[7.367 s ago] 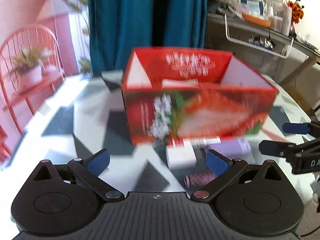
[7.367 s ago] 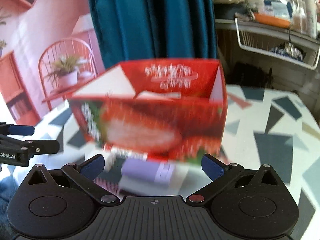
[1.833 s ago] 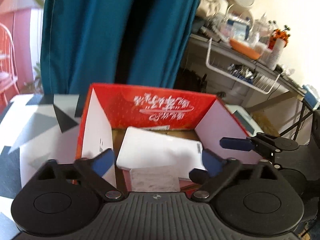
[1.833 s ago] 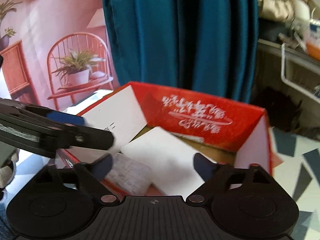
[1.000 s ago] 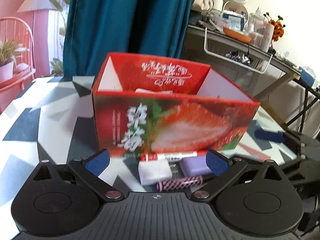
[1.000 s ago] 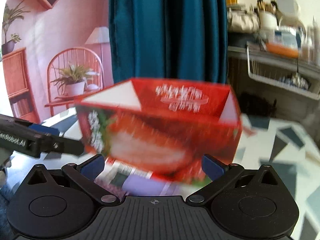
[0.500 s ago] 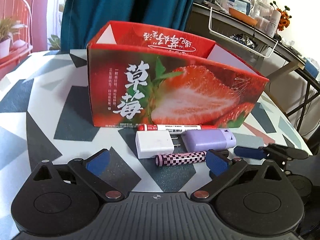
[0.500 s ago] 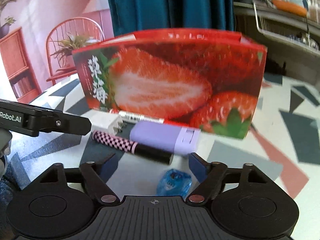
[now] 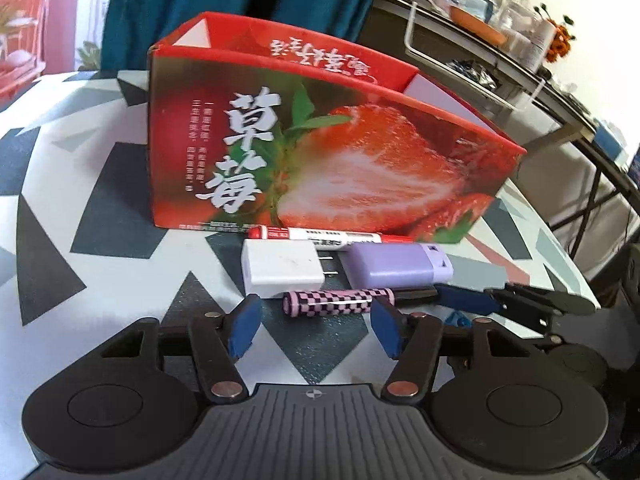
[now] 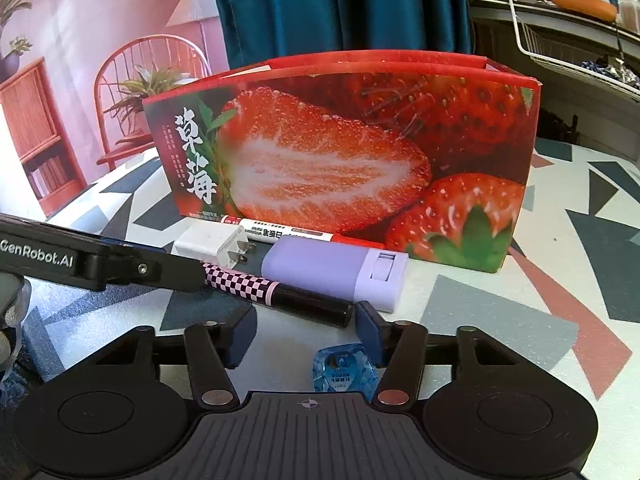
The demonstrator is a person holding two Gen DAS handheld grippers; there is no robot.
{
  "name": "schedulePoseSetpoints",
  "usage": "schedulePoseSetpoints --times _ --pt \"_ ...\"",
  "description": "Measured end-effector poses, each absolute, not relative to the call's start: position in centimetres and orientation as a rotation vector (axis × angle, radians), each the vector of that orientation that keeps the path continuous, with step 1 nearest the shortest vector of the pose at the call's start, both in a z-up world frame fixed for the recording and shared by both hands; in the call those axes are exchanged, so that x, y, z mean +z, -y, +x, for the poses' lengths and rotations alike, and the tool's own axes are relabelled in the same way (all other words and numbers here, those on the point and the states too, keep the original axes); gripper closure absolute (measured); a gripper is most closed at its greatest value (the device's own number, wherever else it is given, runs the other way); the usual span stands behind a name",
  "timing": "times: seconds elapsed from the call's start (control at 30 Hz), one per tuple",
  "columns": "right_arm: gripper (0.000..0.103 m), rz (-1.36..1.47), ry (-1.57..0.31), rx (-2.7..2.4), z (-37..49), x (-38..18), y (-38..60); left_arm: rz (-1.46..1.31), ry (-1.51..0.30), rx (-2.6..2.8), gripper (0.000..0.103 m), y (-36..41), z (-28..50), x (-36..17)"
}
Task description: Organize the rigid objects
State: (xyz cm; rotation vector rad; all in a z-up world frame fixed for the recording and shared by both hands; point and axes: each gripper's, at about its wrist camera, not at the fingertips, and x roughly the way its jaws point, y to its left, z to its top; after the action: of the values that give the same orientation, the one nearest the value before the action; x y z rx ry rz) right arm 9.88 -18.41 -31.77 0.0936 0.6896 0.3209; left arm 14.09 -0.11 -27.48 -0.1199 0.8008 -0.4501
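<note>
A red strawberry-print box (image 9: 320, 152) stands on the patterned table; it also shows in the right wrist view (image 10: 352, 152). In front of it lie a red-and-white marker (image 9: 320, 235), a white plug adapter (image 9: 280, 266), a lilac case (image 9: 396, 266) and a pink checkered pen (image 9: 340, 300). My left gripper (image 9: 314, 330) is open, low over the table, its tips just short of the checkered pen. My right gripper (image 10: 304, 334) is open, close to the pen's black end (image 10: 312, 300). A small blue wrapped item (image 10: 344, 372) lies between the right fingers.
The table (image 9: 100, 280) has a white top with grey and red triangles. A blue curtain (image 10: 340, 8) hangs behind the box. A cluttered shelf with a wire basket (image 9: 480, 60) stands at the right. The right gripper's finger (image 9: 516, 300) reaches in from the right.
Both grippers have dropped from above the box to table level in front of it. Their fingers have narrowed and moved up to the checkered pen.
</note>
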Motion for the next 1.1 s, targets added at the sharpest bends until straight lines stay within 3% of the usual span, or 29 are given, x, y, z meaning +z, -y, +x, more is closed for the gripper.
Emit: schedulePoseSetpoints --times 0.3,1.1 --pt "0.062 0.089 -0.688 0.333 10.1 -31.8 18.2 -0.148 -0.822 -0.479 0.044 0.6 14.9 -28.6" --pt "0.062 0.093 -0.673 0.341 9.3 -31.9 18.3 -0.116 -0.825 -0.496 0.044 0.8 14.4 -28.7"
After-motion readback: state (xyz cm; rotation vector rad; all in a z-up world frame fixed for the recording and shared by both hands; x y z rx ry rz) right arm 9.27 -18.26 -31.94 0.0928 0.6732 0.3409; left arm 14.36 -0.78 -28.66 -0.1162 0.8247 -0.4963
